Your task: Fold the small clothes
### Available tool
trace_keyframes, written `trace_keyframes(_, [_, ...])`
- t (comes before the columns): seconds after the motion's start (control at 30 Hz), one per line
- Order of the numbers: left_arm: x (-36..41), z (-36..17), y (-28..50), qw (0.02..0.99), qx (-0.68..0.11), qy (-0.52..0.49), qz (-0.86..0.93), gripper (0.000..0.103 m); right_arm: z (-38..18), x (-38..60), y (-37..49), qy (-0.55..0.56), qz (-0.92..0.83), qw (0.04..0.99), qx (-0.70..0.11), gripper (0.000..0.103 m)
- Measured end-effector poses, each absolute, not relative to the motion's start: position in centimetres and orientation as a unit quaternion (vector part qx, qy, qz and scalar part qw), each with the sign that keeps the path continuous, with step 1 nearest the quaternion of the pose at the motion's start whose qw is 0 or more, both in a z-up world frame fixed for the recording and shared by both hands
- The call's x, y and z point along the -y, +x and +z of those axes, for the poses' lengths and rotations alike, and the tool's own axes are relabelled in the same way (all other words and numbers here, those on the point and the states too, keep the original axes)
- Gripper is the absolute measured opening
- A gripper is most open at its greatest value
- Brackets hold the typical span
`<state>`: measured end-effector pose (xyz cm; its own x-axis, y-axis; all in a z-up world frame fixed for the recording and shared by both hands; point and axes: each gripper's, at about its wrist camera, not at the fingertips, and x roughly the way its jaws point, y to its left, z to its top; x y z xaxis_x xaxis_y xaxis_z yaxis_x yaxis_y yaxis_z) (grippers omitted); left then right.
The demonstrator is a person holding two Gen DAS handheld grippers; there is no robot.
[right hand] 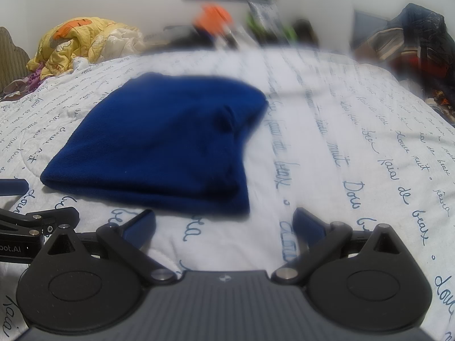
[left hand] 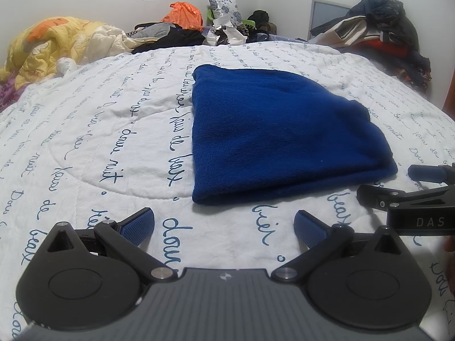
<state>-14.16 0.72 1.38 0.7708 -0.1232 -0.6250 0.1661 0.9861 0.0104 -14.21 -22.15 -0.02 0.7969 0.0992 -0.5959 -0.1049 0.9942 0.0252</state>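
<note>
Blue knit garment (left hand: pixel 273 136) lies folded flat on the white quilt (left hand: pixel 113 130) with its cursive lettering, near the middle of the bed and closer to the front edge than to the far one; its long axis runs from the front edge toward the far edge, the thick rounded fold facing front, the far end narrowing to a slanted corner on the right; in the right wrist view the same garment (right hand: pixel 159 147) sits left of centre, blurred, with a small pucker near its right side.

No container shows on the quilt; along the far edge lie heaped clothes, an orange bag (left hand: pixel 183 14) and a yellow comforter (left hand: pixel 48 45) at the far left corner, another pile of dark clothes (left hand: pixel 384 31) at the far right corner.

Bare quilt surrounds the garment on the left, right and front.

Left gripper (left hand: pixel 224 224) hovers just before the front fold, fingers spread wide, nothing between them; right gripper (right hand: pixel 224 224) hovers beside it, likewise spread and empty, apart from the cloth; each shows at the edge of the other's view.
</note>
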Motion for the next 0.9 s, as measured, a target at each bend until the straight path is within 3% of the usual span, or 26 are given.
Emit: trace_keyframes(0.9, [-0.85,1.61,-13.89,0.937,-0.341,0.031,-0.066,0.103,-0.03,22.12,-14.15,-0.005,0.053,0.948,-0.315,0.103])
